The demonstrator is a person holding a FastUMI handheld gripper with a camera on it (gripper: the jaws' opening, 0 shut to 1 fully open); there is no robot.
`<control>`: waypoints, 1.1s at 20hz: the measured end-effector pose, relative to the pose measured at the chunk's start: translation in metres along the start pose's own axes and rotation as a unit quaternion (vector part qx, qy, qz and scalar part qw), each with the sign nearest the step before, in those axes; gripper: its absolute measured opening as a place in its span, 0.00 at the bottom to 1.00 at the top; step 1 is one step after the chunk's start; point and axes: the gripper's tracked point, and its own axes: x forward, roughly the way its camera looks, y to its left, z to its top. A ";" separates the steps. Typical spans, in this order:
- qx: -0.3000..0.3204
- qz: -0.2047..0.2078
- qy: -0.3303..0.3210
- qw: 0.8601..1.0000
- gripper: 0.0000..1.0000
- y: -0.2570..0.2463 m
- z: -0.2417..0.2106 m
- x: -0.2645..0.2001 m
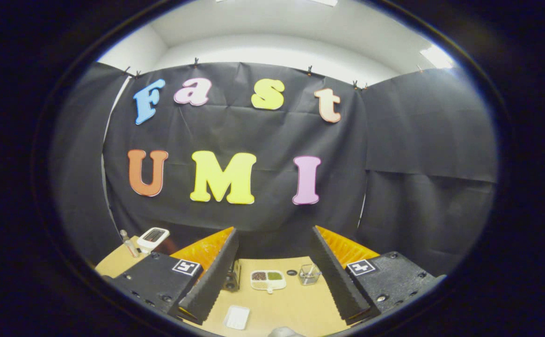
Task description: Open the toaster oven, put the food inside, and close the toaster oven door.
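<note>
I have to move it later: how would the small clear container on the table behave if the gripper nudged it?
The clear container looks light, so it would probably slide on the smooth table. Squat and upright, it seems unlikely to tip.

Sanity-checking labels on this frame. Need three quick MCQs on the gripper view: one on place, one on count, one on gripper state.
1. Where is the divided dish?
A. On the table between the fingers
B. Held by the gripper
C. Hanging on the wall

2. How many filled sections does the divided dish show?
A. One
B. Three
C. Six

3. The gripper is:
A. Shut on the dish
B. Open, holding nothing
C. Shut on the clear cup

Answers:
1 A, it sits on the wooden table beyond the fingertips.
2 B, three separate fillings are visible.
3 B, the fingers stand wide apart.
</note>
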 end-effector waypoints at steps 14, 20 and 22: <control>0.057 0.037 0.019 0.998 0.99 -0.023 -0.018 -0.008; 0.058 0.030 0.018 0.998 0.99 -0.027 -0.019 -0.007; 0.059 0.031 0.022 0.998 0.99 -0.026 -0.021 -0.008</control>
